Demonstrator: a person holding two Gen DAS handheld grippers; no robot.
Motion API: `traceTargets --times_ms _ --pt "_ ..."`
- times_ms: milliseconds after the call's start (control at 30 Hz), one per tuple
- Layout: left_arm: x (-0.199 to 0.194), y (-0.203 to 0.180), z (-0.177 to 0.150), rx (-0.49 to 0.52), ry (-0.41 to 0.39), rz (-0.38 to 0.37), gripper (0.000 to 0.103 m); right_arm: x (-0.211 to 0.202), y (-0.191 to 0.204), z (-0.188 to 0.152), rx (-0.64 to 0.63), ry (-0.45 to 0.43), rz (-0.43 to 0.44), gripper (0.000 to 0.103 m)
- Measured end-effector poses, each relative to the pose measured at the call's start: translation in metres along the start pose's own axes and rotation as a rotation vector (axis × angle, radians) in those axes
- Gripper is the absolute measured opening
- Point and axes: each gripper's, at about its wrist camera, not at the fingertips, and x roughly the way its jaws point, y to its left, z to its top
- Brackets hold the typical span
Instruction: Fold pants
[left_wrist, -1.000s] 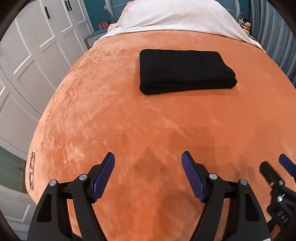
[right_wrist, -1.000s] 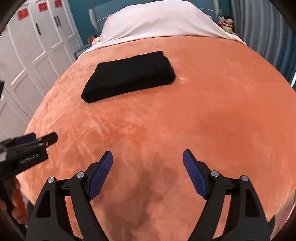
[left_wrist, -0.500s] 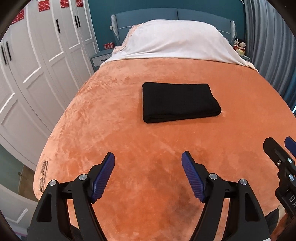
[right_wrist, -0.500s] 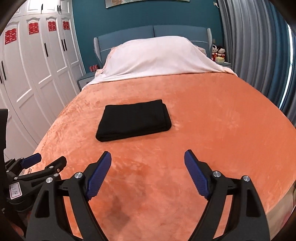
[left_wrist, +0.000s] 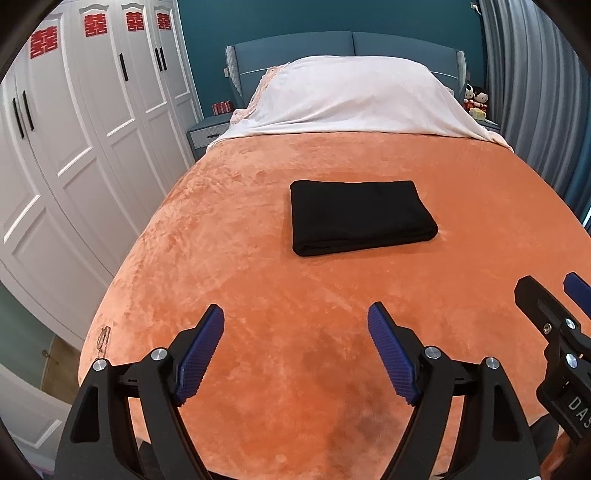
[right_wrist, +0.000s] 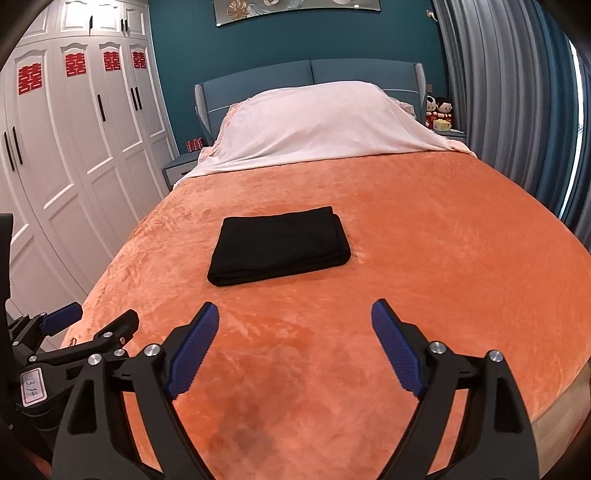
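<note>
Black pants (left_wrist: 358, 216) lie folded into a flat rectangle on the orange bedspread (left_wrist: 229, 266), in the middle of the bed; they also show in the right wrist view (right_wrist: 280, 245). My left gripper (left_wrist: 296, 317) is open and empty, well short of the pants, above the foot of the bed. My right gripper (right_wrist: 294, 314) is open and empty, also short of the pants. The right gripper shows at the right edge of the left wrist view (left_wrist: 554, 295). The left gripper shows at the lower left of the right wrist view (right_wrist: 92, 321).
A white sheet over pillows (left_wrist: 354, 99) covers the head of the bed against a blue headboard (right_wrist: 310, 79). White wardrobe doors (left_wrist: 74, 122) line the left side. Grey curtains (right_wrist: 509, 96) hang on the right. A nightstand (left_wrist: 210, 133) stands beside the headboard.
Both grippers have pulled back and up from the pants, which now look smaller and farther away. More of the room has come into view. Both grippers stay open.
</note>
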Motion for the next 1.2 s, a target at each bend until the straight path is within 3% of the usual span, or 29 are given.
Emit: traceTargets --times_ms 300,500,867,1200 --pt "-0.006 0.003 -0.002 -0.007 -0.005 0.011 0.079 -0.009 0.005 -0.002 -0.004 -0.01 0.005 0.083" --pt "-0.011 0.003 -0.005 -0.004 -0.016 0.0 0.086 -0.011 0.005 -0.003 -0.01 -0.014 0.007 0.083" --pt "-0.016 0.005 -0.011 -0.011 -0.02 -0.044 0.086 -0.018 0.007 -0.008 -0.008 -0.017 0.01 0.083" --pt "-0.019 0.001 -0.016 0.006 -0.035 -0.031 0.085 -0.021 0.007 -0.012 -0.004 -0.018 0.007 0.083"
